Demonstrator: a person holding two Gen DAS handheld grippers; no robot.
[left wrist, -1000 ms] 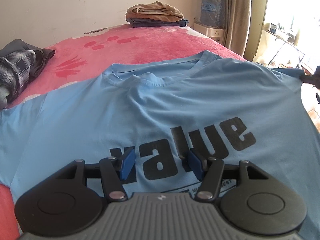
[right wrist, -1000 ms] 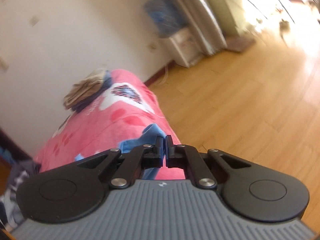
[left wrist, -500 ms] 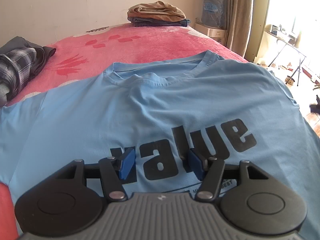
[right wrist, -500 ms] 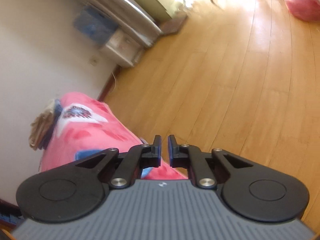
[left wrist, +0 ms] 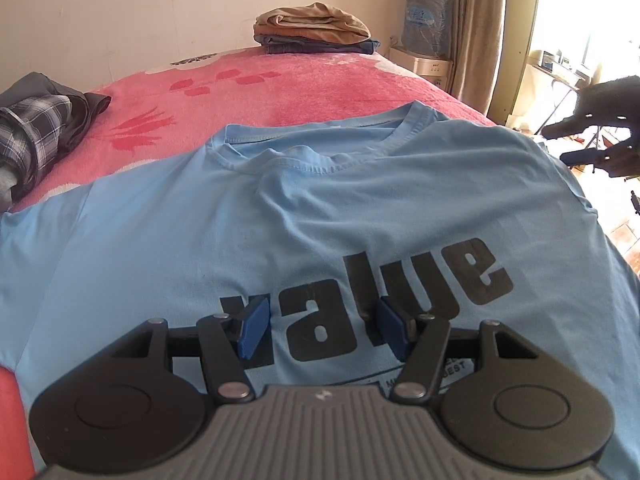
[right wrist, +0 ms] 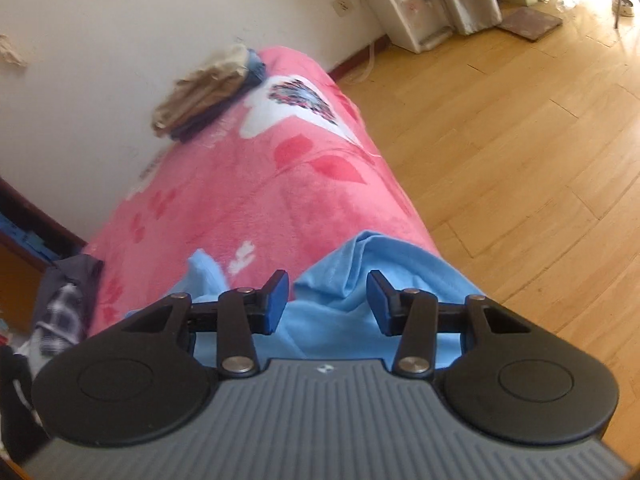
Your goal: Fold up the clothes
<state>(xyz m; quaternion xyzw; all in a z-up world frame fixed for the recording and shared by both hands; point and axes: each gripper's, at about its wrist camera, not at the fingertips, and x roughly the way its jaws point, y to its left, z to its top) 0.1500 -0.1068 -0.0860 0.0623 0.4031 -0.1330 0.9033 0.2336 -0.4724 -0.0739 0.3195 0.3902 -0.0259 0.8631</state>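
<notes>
Since a second ago the right gripper (right wrist: 327, 296) has let go of the sleeve and spread wide, empty, above the crumpled shoulder of the light-blue cotton T-shirt (left wrist: 320, 216). The shirt lies flat, print up, on the pink floral blanket (left wrist: 280, 88), collar toward the far wall, body running near to far. The left gripper (left wrist: 320, 326) hovers agape over the black lettering. A folded tan-and-navy pile (left wrist: 314, 28) sits far; a plaid heap (left wrist: 36, 136) lies left.

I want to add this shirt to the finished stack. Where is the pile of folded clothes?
In the left wrist view, the pile of folded clothes sits at the far end of the pink bed against the wall, beyond the blue T-shirt, left of the water dispenser.
</notes>
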